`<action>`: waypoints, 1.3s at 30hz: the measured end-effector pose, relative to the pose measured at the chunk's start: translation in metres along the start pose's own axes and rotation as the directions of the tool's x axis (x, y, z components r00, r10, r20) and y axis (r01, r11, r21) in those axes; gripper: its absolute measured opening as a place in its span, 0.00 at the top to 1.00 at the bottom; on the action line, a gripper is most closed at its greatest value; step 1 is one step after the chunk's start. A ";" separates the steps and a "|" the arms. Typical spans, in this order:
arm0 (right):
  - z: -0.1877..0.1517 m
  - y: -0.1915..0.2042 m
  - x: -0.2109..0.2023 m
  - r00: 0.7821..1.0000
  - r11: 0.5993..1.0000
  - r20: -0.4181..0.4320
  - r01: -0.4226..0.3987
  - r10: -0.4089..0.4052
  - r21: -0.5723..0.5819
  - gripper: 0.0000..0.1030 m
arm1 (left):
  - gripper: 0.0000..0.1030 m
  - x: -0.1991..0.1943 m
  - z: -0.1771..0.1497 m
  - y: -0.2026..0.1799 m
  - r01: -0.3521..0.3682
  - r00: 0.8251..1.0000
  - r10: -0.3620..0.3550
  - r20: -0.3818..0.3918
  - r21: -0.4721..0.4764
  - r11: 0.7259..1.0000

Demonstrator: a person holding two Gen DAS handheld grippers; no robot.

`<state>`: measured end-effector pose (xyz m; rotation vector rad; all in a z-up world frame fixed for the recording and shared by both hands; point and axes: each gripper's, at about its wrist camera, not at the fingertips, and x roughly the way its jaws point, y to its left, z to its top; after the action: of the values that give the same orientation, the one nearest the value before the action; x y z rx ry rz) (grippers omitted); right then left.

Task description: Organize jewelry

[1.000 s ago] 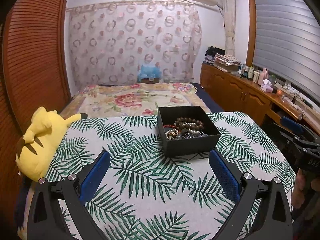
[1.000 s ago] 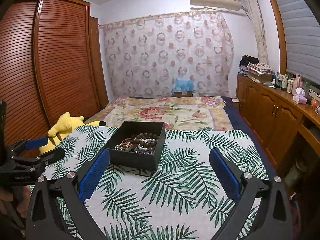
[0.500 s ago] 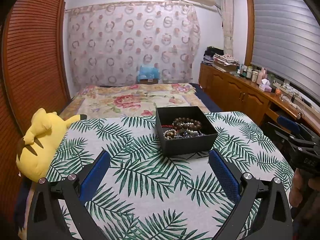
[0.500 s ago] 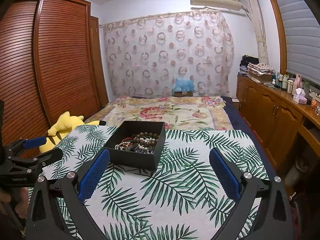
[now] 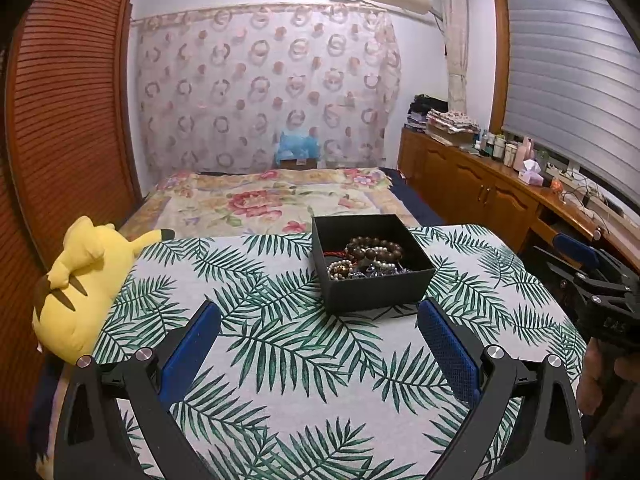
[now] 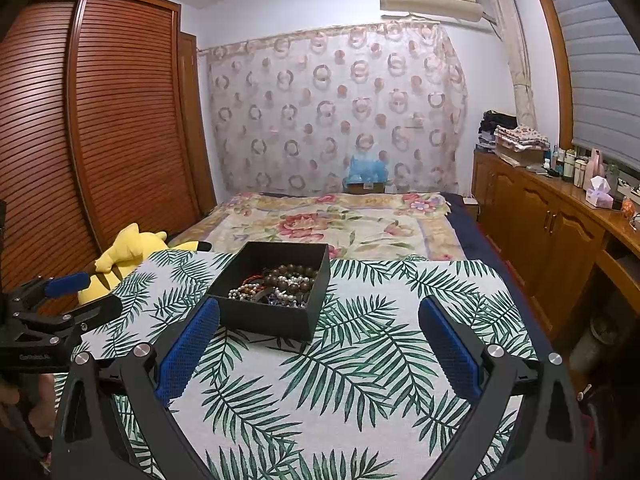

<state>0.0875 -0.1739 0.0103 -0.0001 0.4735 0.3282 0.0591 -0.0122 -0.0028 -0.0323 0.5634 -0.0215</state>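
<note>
An open black box (image 5: pixel 376 292) stands on the palm-leaf cloth (image 5: pixel 280 344). Inside lie several bead bracelets (image 5: pixel 370 258), brown, pearl and red ones tangled together. My left gripper (image 5: pixel 318 326) is open and empty, held above the cloth just in front of the box. In the right wrist view the box (image 6: pixel 276 322) sits ahead and left, with the bracelets (image 6: pixel 280 284) in it. My right gripper (image 6: pixel 320 332) is open and empty, its left finger (image 6: pixel 188 350) near the box's front corner. Each gripper shows at the other view's edge.
A yellow plush toy (image 5: pixel 80 280) lies at the cloth's left edge. A floral bedspread (image 5: pixel 272 200) stretches behind the box. Wooden cabinets (image 5: pixel 480 196) with bottles and a tissue box run along the right. A slatted wardrobe (image 6: pixel 100 140) is on the left.
The left wrist view has tilted up slightly, so the box sits a little higher and farther. The right gripper has barely moved. Both stay open.
</note>
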 end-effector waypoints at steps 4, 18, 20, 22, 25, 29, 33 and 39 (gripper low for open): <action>0.000 0.000 0.000 1.000 1.000 0.001 -0.001 0.001 0.000 0.02 | 0.07 -0.002 0.002 -0.001 0.001 1.000 -0.001 0.003 0.001 1.000; 0.000 0.001 0.000 1.000 1.000 0.001 0.000 0.000 -0.001 0.02 | 0.07 -0.002 0.002 -0.002 -0.001 1.000 0.001 0.003 0.000 1.000; 0.000 0.001 0.000 1.000 1.000 0.001 0.000 0.000 -0.001 0.02 | 0.07 -0.002 0.001 -0.001 -0.001 1.000 0.001 0.002 0.000 1.000; 0.000 0.001 0.000 1.000 1.000 0.001 -0.001 0.001 -0.001 0.02 | 0.07 -0.002 0.001 -0.001 -0.001 1.000 0.001 0.002 -0.002 1.000; 0.000 0.001 0.000 1.000 1.000 0.002 0.000 0.000 -0.002 0.02 | 0.07 -0.003 0.001 0.000 -0.003 1.000 0.003 0.001 -0.003 1.000; 0.000 0.001 0.001 1.000 1.000 0.001 0.000 0.000 -0.001 0.02 | 0.07 -0.003 0.002 0.000 -0.004 1.000 0.004 0.000 -0.003 1.000; 0.000 0.001 0.000 1.000 1.000 0.002 0.000 0.000 -0.002 0.02 | 0.07 -0.003 0.001 0.000 -0.003 1.000 0.003 0.001 -0.003 1.000; -0.001 0.001 0.001 1.000 1.000 0.001 0.001 -0.001 -0.002 0.02 | 0.07 -0.003 0.001 0.000 -0.003 1.000 0.003 0.001 -0.006 1.000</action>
<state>0.0875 -0.1726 0.0095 -0.0023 0.4719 0.3276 0.0577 -0.0118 -0.0001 -0.0369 0.5623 -0.0173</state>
